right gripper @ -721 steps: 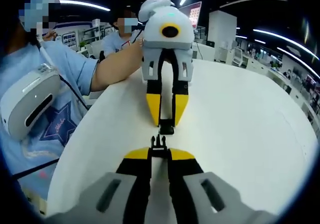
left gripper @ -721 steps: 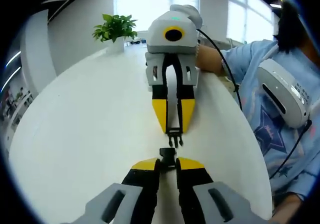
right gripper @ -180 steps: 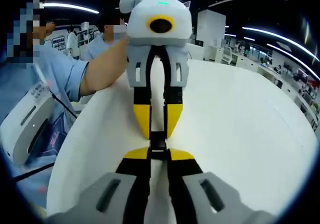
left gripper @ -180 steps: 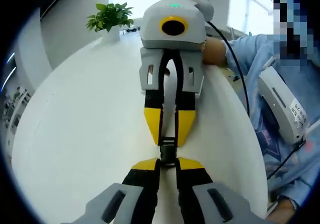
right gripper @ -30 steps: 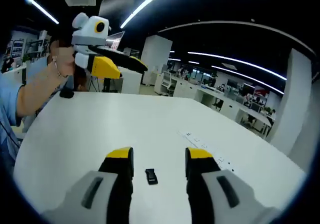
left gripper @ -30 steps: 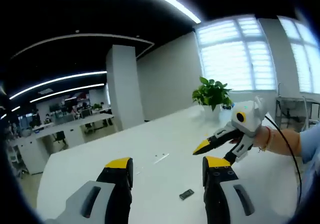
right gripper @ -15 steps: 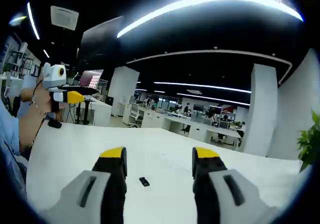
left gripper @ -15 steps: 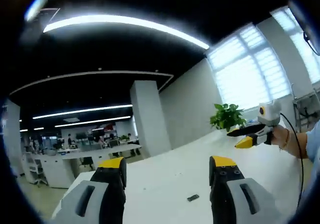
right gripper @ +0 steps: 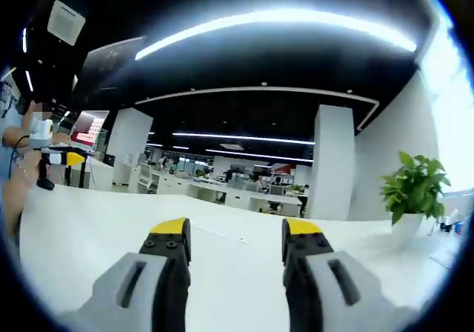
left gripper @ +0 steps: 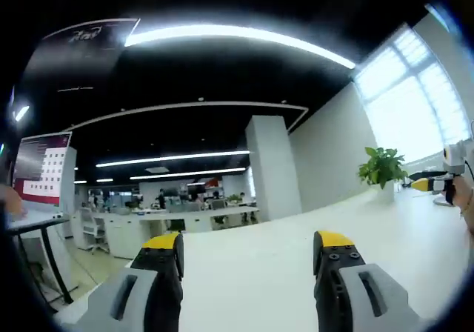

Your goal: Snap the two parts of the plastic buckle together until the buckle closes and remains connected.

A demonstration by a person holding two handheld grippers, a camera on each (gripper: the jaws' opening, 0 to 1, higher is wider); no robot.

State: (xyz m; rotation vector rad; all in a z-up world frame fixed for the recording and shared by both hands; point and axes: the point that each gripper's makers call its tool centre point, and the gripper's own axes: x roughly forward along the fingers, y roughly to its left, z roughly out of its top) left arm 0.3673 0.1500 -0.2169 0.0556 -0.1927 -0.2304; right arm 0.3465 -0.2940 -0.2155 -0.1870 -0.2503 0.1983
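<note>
My left gripper (left gripper: 249,244) stands open above the white table (left gripper: 404,224), with nothing between its yellow-tipped fingers (left gripper: 167,243). Far off at the right edge of the left gripper view, a hand holds the right gripper (left gripper: 437,181). In the right gripper view, my right gripper (right gripper: 235,232) is open too, and nothing sits between its fingers (right gripper: 302,228). The left gripper (right gripper: 55,154) appears small at the far left there, held by a person's hand over the table (right gripper: 81,228).
A potted green plant (left gripper: 381,167) stands at the table's far end near the bright window and also shows at the right as the plant (right gripper: 415,187). Office desks, chairs and a white pillar (left gripper: 270,169) lie beyond the table. A screen (left gripper: 41,170) stands at the left.
Both views have tilted up toward the room. The joined black buckle that lay on the table between the jaws has slid out of the bottom of both views. Both grippers stay open.
</note>
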